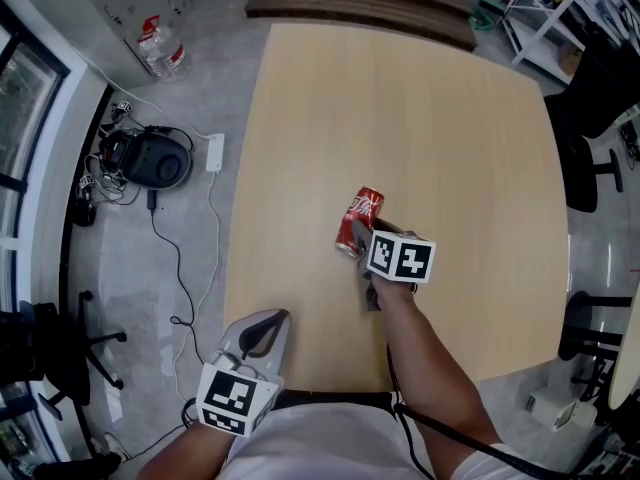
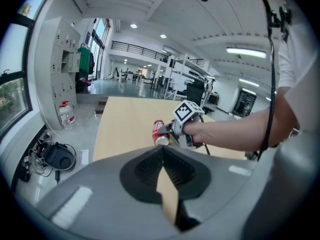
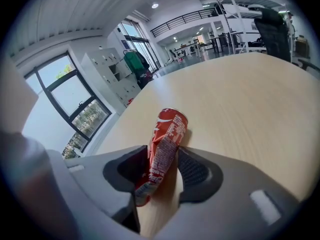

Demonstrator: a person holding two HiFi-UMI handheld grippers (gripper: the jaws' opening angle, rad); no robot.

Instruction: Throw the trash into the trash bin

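A crushed red soda can (image 1: 360,220) (image 3: 167,139) lies on its side on the light wooden table (image 1: 400,98). My right gripper (image 1: 357,244) (image 3: 162,153) is lowered over the can's near end, and the can lies between its two jaws. The pads sit close along its sides without clearly pressing it. In the left gripper view the can (image 2: 159,132) shows just ahead of the right gripper (image 2: 169,133). My left gripper (image 1: 268,320) (image 2: 162,151) hangs at the table's near left corner, tips together and holding nothing. No trash bin is in view.
On the floor to the left lie a black bag with cables (image 1: 150,158), a white power strip (image 1: 214,153) and a water bottle (image 1: 160,46). Dark chairs (image 1: 590,158) stand at the table's right. Wooden steps (image 1: 360,3) lie beyond its far edge.
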